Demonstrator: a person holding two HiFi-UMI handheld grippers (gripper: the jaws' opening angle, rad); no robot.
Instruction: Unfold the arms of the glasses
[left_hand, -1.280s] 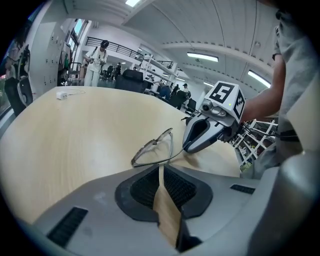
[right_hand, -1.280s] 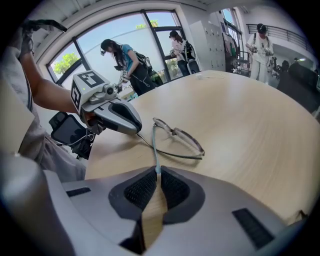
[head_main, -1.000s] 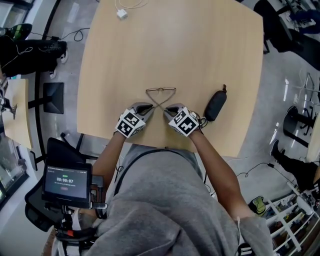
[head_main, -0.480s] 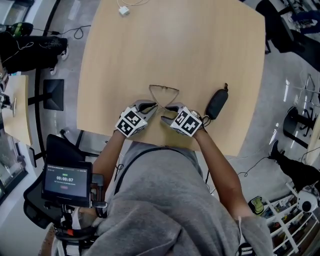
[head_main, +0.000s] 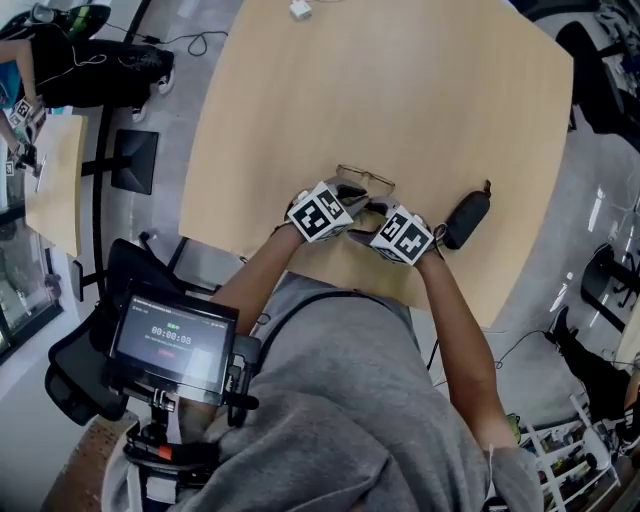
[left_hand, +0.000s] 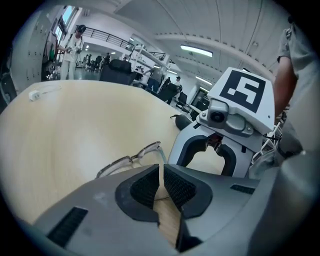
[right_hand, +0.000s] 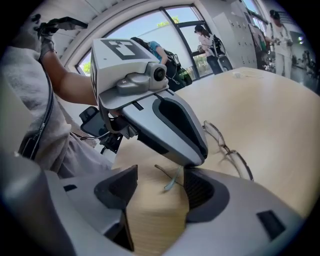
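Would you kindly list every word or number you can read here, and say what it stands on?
"00:00:08": on the screen at the lower left of the head view.
Smaller lines above and below it on that screen: too blurred to read.
No other text is legible.

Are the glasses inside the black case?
No, the glasses are out in the open on the table, and the black case lies apart from them.

Head view overhead; gripper views low, opposed, both showing glasses (left_hand: 131, 159).
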